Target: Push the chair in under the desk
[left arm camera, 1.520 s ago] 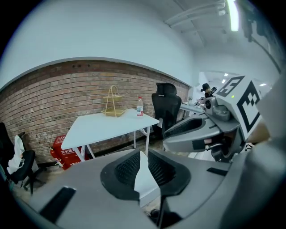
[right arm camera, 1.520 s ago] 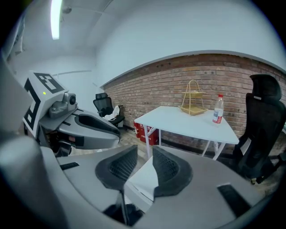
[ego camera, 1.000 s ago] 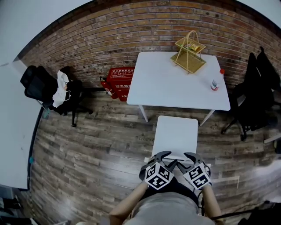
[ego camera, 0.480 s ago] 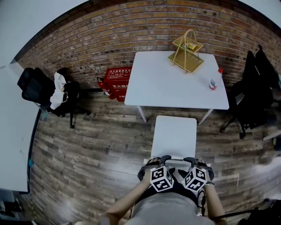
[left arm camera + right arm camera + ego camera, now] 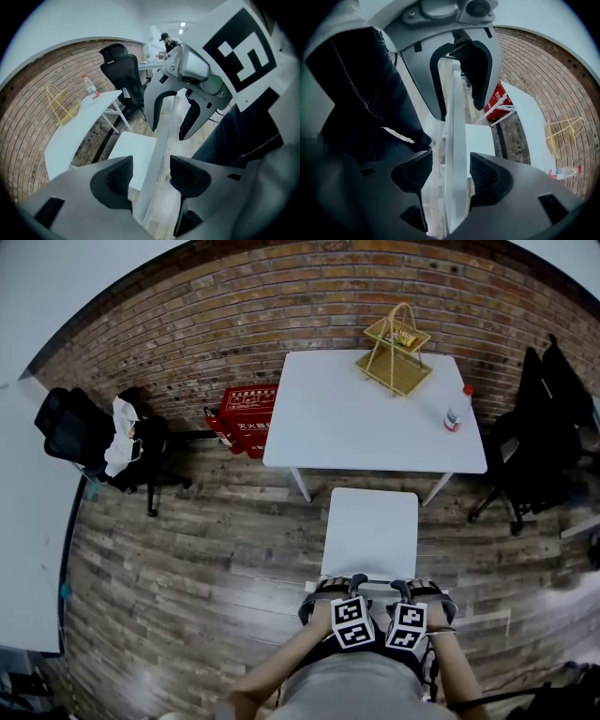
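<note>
Before the desk, chair: the white chair [image 5: 371,531] stands on the wood floor [image 5: 206,549] with its seat fully out from under the white desk [image 5: 375,423]; its front edge is near the desk's near edge.
Backrest rail: the top rail [image 5: 158,150] now runs between both pairs of jaws.
Left gripper [image 5: 150,176]: a second ago it was above the rail, and it has come down astride it. Its jaws have just been opening and stand wide, the pads clear of the rail.
Right gripper [image 5: 451,174]: the same; it has dropped over the rail, jaws just spread wide, nothing clamped.
Chair and desk: they lie as they did a second ago, so no push has begun.
Meaning: both tools look placed to take hold of the rail or lean on it, then drive the chair forward.
</note>
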`<action>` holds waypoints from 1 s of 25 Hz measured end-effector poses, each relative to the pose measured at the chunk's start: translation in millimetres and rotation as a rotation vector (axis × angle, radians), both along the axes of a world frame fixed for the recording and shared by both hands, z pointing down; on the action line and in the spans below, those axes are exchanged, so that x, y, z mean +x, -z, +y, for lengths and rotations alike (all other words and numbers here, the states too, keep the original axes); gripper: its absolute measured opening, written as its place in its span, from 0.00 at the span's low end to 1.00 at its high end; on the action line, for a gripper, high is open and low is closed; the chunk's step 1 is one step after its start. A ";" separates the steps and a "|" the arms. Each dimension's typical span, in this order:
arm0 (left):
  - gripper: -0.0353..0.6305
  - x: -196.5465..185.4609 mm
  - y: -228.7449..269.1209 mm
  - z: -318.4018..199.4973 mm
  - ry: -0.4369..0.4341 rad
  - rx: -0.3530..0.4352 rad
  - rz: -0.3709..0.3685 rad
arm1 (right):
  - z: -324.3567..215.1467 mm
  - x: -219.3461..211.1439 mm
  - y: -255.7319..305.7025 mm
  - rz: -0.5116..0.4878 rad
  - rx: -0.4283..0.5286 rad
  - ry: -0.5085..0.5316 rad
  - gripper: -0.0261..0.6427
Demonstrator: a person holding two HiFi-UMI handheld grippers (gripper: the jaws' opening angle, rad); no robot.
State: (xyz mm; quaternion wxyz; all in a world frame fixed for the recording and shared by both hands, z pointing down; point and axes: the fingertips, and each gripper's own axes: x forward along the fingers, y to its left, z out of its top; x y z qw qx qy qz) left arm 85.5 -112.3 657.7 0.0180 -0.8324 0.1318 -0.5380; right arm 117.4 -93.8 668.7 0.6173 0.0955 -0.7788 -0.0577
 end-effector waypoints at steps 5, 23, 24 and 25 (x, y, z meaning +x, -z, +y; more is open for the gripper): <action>0.43 2.5 -8.2 -1.8 -0.019 -0.017 -0.023 | 0.0 -2.9 -4.7 -0.012 -0.025 -0.004 0.42; 0.23 3.2 -27.6 3.8 -0.135 0.025 -0.150 | -8.3 -8.2 -13.4 -0.039 0.027 -0.036 0.19; 0.23 3.1 -27.6 3.7 -0.137 0.023 -0.154 | -8.8 -8.1 -13.2 -0.046 0.026 -0.049 0.19; 0.23 2.9 -27.2 3.7 -0.139 0.023 -0.160 | -9.2 -8.2 -12.6 -0.050 0.028 -0.059 0.19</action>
